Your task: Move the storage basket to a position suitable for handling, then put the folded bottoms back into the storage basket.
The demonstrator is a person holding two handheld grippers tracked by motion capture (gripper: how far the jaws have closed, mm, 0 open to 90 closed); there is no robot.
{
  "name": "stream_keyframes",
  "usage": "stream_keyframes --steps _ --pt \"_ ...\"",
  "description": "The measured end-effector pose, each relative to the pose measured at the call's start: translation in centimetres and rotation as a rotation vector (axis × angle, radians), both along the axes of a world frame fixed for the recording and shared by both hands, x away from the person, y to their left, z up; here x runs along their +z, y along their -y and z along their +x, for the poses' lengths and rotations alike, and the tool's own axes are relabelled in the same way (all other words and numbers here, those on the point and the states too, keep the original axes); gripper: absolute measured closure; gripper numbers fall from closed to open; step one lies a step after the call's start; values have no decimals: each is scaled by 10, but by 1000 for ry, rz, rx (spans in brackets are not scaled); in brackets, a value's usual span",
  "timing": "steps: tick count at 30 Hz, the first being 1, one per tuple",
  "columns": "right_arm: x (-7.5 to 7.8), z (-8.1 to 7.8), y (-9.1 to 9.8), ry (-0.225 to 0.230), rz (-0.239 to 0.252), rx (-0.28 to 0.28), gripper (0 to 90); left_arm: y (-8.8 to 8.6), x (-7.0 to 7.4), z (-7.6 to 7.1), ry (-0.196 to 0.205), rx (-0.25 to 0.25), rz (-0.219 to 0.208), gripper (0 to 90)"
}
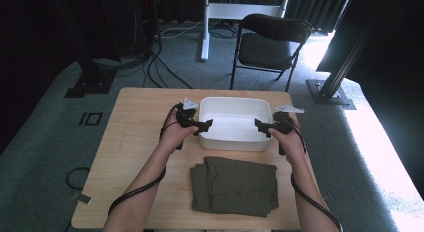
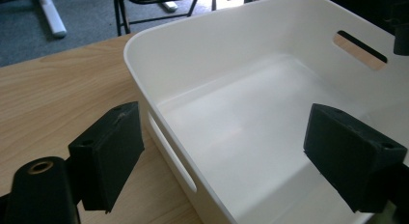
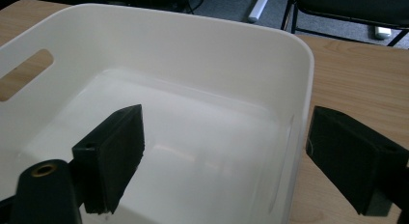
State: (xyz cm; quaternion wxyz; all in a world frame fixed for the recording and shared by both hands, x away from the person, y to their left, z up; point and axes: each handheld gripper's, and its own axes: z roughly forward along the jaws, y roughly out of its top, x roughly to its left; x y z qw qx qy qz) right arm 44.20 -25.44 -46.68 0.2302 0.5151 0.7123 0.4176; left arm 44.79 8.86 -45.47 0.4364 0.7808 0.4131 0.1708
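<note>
Left gripper (image 1: 203, 125) released, jaws straddling the left wall of the white rectangular plastic bin (image 1: 232, 142), mid-table behind the folded olive-green cloth (image 1: 235, 186). Right gripper (image 1: 260, 127) likewise slack astride the right wall. Lift both clear vertically; don't snag the rim.
</note>
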Motion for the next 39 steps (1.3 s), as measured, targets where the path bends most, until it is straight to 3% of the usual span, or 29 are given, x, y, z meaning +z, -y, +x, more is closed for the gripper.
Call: stream_keyframes --steps 15,39 --pt "17 -27 6 47 14 21 133 -15 12 -29 11 -35 -58 154" --pt "14 -82 10 92 -4 45 133 -12 5 -78 31 -114 -51 154"
